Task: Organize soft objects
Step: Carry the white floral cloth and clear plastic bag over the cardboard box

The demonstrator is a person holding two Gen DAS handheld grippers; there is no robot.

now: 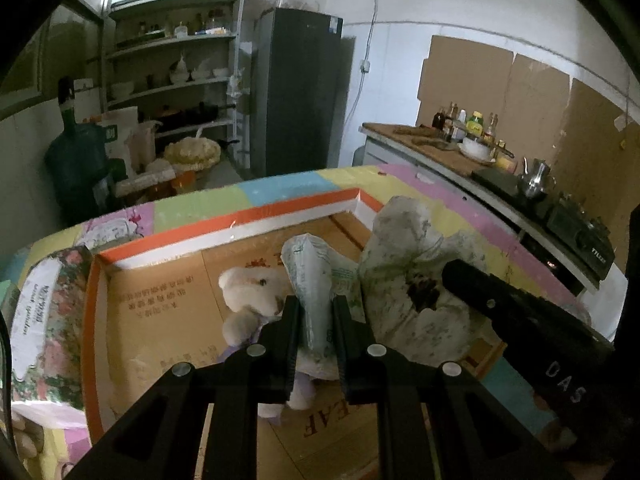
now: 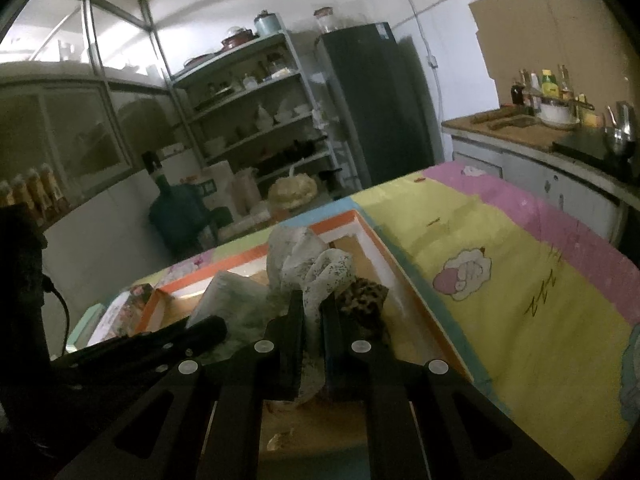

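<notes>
Cardboard box, orange-rimmed, on a pastel patchwork cover; inside, a white plush toy; left gripper clamped narrow on a pale printed packet above the box; right gripper pinching a white speckled cloth over the same box.

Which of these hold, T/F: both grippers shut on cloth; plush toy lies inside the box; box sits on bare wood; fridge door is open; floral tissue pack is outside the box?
1. Left gripper and right gripper are each shut on cloth: true, left on the printed cloth, right on the floral fabric.
2. The plush toy lies inside the cardboard box: true.
3. The box sits on bare wood: false, on a pastel cartoon sheet.
4. The fridge is open: false, closed.
5. The floral tissue pack is outside the box: true.
</notes>
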